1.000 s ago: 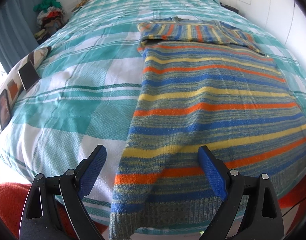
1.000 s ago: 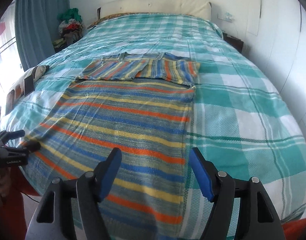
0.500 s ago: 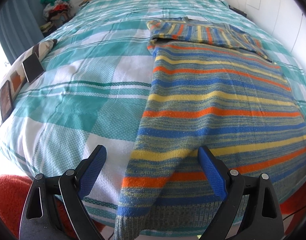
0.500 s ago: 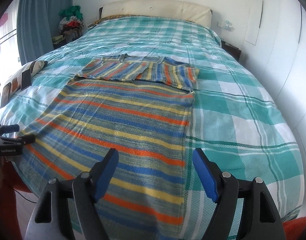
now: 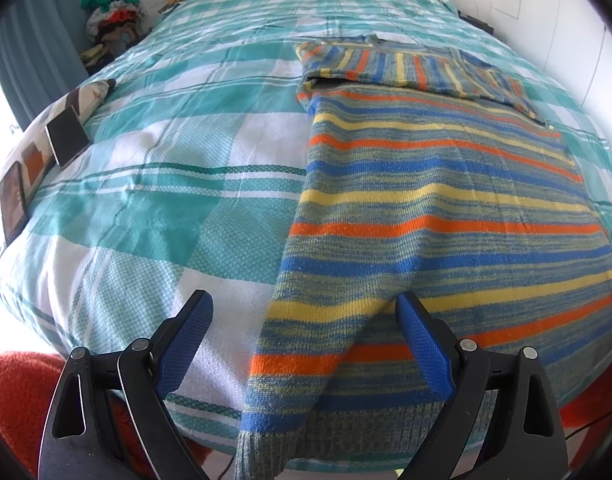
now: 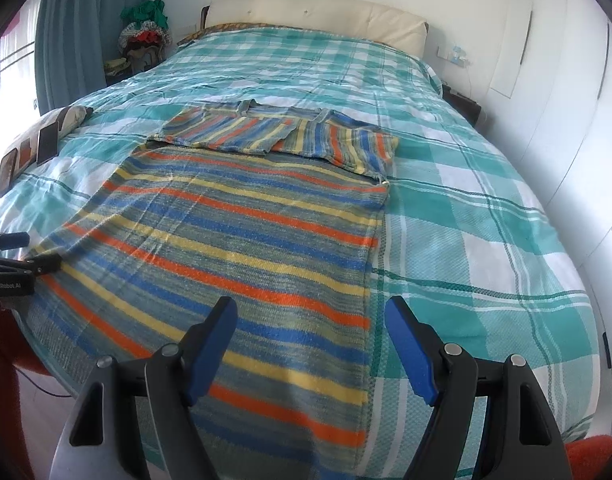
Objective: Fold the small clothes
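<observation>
From the left wrist view we look down on a bed (image 5: 178, 184) covered with a teal and white checked spread. The striped sweater (image 5: 437, 208) lies flat on its right half, sleeves folded across the chest at the far end, hem hanging over the near edge of the mattress. Our left gripper (image 5: 304, 344) hovers above the sweater's lower left corner, its blue fingers (image 5: 186, 344) spread wide with nothing pressed between them. At the left edge of the bed a patterned cushion (image 5: 86, 94) carries a dark phone (image 5: 67, 136). A blue curtain (image 5: 30, 56) and a heap of clothes (image 5: 114, 20) stand in the far left corner. Left of the sweater the spread lies bare up to the cushion.

From the right wrist view we see the same sweater (image 6: 242, 232) reaching from the folded sleeves down to the foot of the bed. Our right gripper (image 6: 311, 348) hangs over its lower right edge, fingers (image 6: 409, 352) wide apart and gripping nothing; the sweater's side edge runs between them. The left gripper (image 6: 22, 252) shows at the far left, by the sweater's other corner. A cream headboard (image 6: 317, 20) closes the far end, and white wardrobe doors (image 6: 565, 92) line the right side. Right of the sweater the spread is bare to the mattress edge.
</observation>
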`<state>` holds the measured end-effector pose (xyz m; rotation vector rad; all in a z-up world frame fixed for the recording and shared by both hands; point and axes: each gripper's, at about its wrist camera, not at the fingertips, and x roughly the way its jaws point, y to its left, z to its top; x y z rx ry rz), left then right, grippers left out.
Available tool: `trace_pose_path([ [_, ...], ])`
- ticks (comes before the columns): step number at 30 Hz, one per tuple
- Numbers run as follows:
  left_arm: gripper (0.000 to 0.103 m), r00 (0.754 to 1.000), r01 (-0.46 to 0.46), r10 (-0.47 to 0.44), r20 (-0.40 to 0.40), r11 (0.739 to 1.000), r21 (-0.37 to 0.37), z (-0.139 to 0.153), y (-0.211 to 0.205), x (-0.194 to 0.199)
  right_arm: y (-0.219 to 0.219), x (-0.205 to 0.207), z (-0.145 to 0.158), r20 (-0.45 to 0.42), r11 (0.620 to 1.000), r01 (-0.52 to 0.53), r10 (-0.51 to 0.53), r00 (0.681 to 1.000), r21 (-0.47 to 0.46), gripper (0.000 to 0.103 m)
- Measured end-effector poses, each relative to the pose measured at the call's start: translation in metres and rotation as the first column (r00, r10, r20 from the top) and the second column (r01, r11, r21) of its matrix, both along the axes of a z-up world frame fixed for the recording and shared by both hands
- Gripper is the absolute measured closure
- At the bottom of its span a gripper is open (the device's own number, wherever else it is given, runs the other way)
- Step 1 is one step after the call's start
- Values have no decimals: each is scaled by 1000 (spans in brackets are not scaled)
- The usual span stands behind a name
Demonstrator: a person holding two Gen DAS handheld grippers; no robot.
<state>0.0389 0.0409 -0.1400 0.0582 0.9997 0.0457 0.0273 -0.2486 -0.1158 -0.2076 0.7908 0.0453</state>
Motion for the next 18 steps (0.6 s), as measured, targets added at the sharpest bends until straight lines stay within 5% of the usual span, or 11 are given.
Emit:
trace_pose_path([
  [18, 9, 1000, 1, -1, -8, 1000, 21, -4, -2, 0, -6, 5, -3, -22, 997, 51, -52, 998, -53, 27],
])
